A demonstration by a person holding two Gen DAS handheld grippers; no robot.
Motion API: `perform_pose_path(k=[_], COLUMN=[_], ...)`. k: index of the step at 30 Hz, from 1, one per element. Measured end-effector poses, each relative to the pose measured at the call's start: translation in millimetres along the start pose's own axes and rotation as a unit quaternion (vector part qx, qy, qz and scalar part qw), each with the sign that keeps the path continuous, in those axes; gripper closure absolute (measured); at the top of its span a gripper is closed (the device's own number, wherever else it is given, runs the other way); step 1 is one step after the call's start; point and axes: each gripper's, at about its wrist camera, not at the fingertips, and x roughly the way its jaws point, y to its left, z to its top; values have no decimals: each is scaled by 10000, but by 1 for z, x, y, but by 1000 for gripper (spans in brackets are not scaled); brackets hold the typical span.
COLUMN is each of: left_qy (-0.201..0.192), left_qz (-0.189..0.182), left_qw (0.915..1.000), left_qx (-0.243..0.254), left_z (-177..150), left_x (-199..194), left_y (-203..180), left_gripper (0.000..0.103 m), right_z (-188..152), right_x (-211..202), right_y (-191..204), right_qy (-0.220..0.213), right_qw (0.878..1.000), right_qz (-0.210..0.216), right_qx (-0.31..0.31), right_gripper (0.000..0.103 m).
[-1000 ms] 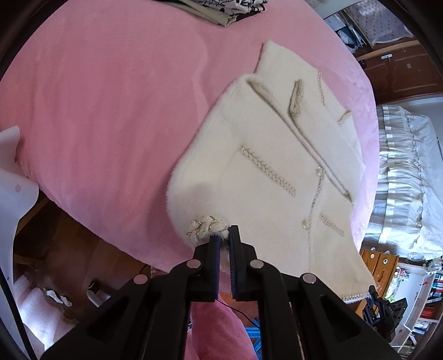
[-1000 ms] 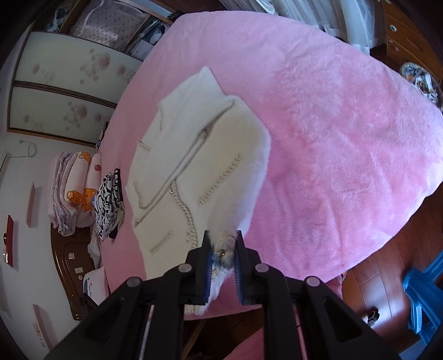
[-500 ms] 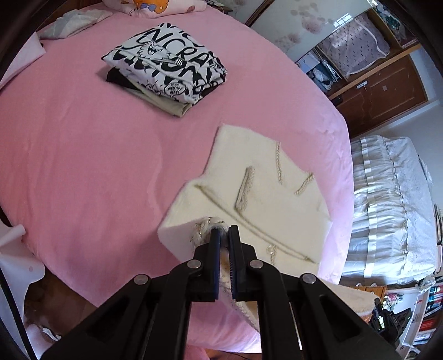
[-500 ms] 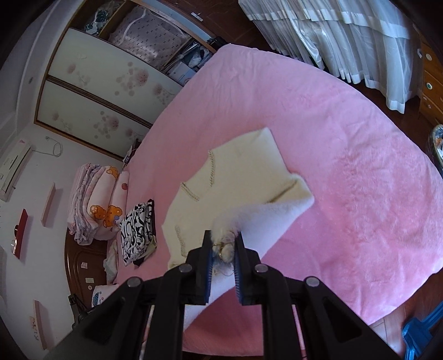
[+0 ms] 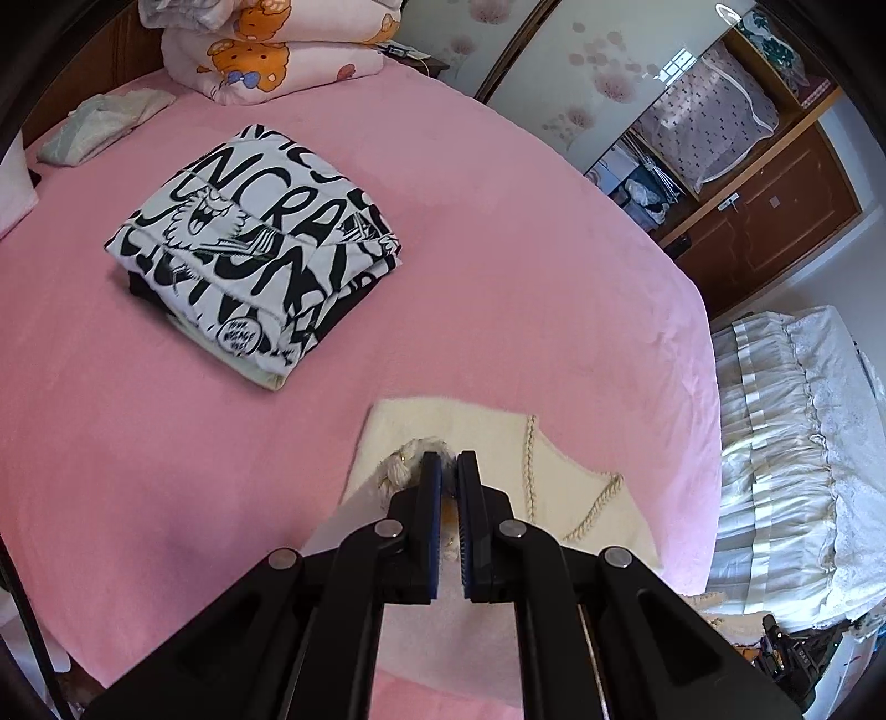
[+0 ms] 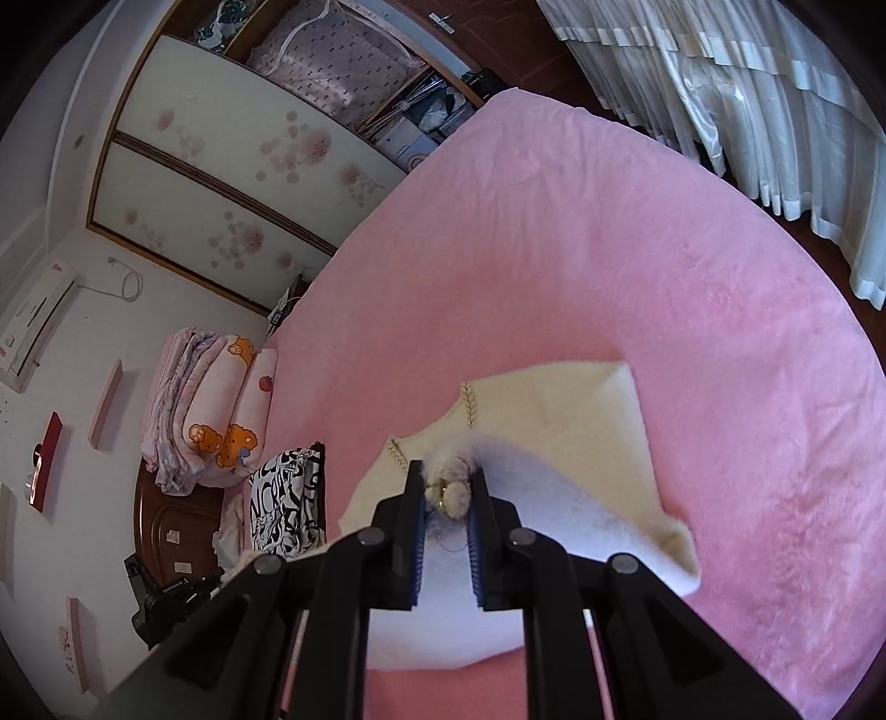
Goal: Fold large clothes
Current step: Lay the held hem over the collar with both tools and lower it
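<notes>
A cream knitted jacket (image 5: 559,476) with braided trim lies on the pink bed (image 5: 498,266), its lower half lifted and carried over its upper half. My left gripper (image 5: 447,462) is shut on the braided hem corner of the jacket. In the right wrist view the same jacket (image 6: 554,410) shows its fold, with the fuzzy inner side turned up. My right gripper (image 6: 446,473) is shut on the other braided hem corner. Both held corners hang just above the jacket's collar end.
A folded black-and-white printed garment (image 5: 260,249) rests on the bed beyond the jacket. Rolled quilts (image 5: 266,50) are stacked at the head of the bed. White curtains (image 6: 720,94) and a sliding-door wardrobe (image 6: 232,144) stand past the bed. The bed edge (image 5: 703,354) falls away at the right.
Both grippers have carried the jacket's hem up and forward across the bed, folding the lower half over the upper half. The printed garment and the quilts have come into view.
</notes>
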Motion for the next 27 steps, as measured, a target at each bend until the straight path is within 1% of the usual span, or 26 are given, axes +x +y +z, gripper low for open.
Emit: perform_pose_path(k=[3,5,7,8,9,11,13,15,17,18,20,22,23,25,26,27], left_qy=[-32,-19,-344,-496,-521,-332,-195,60,379,529,799,1010,1102,1252,1314,1344], left_qz=[19,96,499,701,745,743,868,1035,1052,1072,1098,972,853,620,521,464], left_qw=[10000,9999,9980,9954,9947,9958,9950,9926,9904,9881,9827,9787,9769,9717,9676,9631], left_qx=[-63,-49,200,431,477,411,463,634,818,965,1258,1501,1621,1905,2090,2286], left_z=[19,32,42,49,56,64,65,59,48,42,28,16,10,2,-2,-4], left_x=[38,67,83,92,102,126,149,171,193,203,219,229,233,238,240,241], left_y=[-9,-15,-21,-26,-25,-19,-12,-6,0,1,-1,-6,-9,-19,-26,-33], left_gripper=[100,101,103,103,103,103,103,103,103,103,103,103,102,98,96,91], right_z=[26,41,53,57,61,65,65,65,69,71,73,73,73,75,76,77], right_x=[35,61,88,101,114,142,169,190,202,205,213,219,223,227,227,228], right_y=[-5,-10,-17,-22,-28,-40,-46,-52,-64,-71,-78,-80,-80,-83,-84,-83], right_qy=[26,48,98,135,202,289,389,440,455,492,612,751,834,951,982,997], right_qw=[10000,9999,9998,9996,9994,9989,9970,9947,9951,9947,9927,9890,9872,9855,9858,9855], right_qz=[32,-8,-77,-153,-227,-327,-535,-762,-818,-871,-1018,-1202,-1274,-1351,-1331,-1344], right_qx=[-69,-126,-180,-188,-180,-160,-396,-522,-334,-215,-227,-431,-478,-374,-298,-284], right_gripper=[91,91,91,91,91,91,91,91,91,91,91,90,90,90,87,87])
